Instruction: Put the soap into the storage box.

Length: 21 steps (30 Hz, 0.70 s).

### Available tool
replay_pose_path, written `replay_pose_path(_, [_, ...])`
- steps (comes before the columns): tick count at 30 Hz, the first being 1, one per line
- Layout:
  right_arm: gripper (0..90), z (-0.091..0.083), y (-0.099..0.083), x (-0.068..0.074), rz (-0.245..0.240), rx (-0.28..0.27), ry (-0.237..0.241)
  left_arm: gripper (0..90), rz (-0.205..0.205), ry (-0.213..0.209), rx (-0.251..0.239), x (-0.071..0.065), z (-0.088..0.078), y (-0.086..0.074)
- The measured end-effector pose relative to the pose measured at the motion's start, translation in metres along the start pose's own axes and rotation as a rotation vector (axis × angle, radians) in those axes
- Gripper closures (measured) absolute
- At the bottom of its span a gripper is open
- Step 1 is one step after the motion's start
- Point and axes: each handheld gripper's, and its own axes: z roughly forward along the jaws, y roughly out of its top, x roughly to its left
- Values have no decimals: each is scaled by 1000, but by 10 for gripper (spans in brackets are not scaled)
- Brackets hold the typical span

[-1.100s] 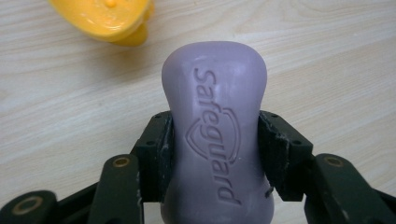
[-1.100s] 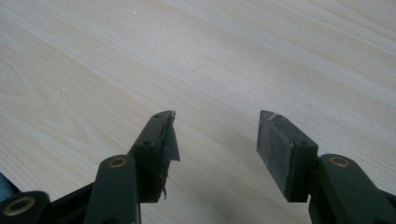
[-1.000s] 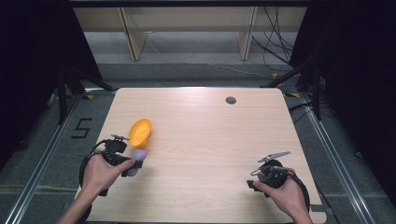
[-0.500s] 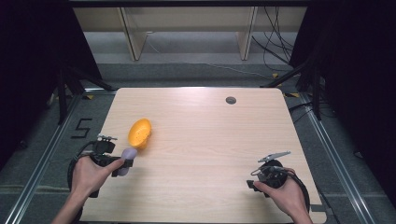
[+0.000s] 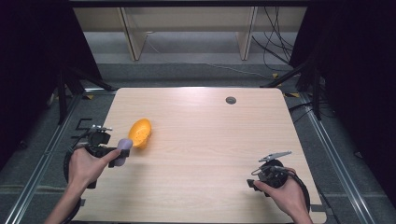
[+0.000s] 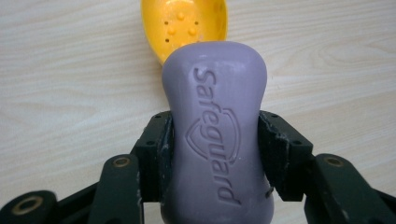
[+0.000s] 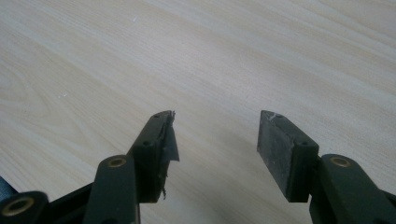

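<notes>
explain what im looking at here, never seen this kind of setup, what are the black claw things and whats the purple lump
A person sits at a wooden table, holding a hand-operated gripper in each hand. The high view looks down from above; the other two pictures come from cameras riding on each gripper, looking along its black jaws. The left gripper is clamped on a purple soap bar stamped Safeguard. Just beyond it on the table lies a yellow soap dish. The right gripper rests near the table's near right corner, jaws open with nothing between them.
</notes>
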Motion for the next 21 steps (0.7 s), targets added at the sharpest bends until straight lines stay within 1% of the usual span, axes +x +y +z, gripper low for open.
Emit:
replay_pose_path(1, [461,0,0,0,-4,-7,8,479,7,3,-5,-1,1,4])
replay_pose_path(2, [461,-1,0,1,5,-3,10,479,9,7,-5,-1,1,6])
replay_pose_path(3, [461,-1,0,1,5,-3,10,479,9,7,-5,-1,1,6])
replay_pose_path(5, [461,-2,-1,1,11,1,9,479,18,10,-6,-2,2,11])
replay_pose_path(6, [461,-2,-1,1,11,0,10,479,18,10,-6,-2,2,11])
replay_pose_path(7, [461,-2,-1,1,11,0,10,479,8,16,-14,-3,4,12])
replay_pose_path(9, [461,-2,0,1,10,-2,10,479,23,21,-9,-3,4,15])
replay_pose_path(10, [461,-2,-1,0,-3,-1,7,479,31,25,-9,-3,5,18])
replay_pose_path(11, [461,-2,-1,0,-2,-2,7,479,16,28,-16,-4,6,20])
replay_pose_path(12, [461,-2,-1,0,-3,-1,7,479,28,34,-8,-4,6,22])
replay_pose_path(13, [461,-2,-1,0,-3,-1,7,479,28,34,-8,-4,6,22])
replay_pose_path(14, [461,-2,-1,0,-3,-2,7,479,49,26,-7,-2,7,24])
replay_pose_path(15, [461,-2,-1,0,-3,-2,7,479,15,33,-22,-5,8,24])
replay_pose_path(16, [461,-2,-1,0,-2,-2,7,479,28,35,-20,-5,9,25])
replay_pose_path(17, [461,-2,-1,0,-2,-2,7,479,28,41,-11,-5,9,27])
replay_pose_path(20, [461,-2,-1,0,-4,-2,9,479,32,51,-13,-6,12,31])
replay_pose_path(21, [461,-2,-1,0,-4,-2,9,479,47,54,-9,-6,13,33])
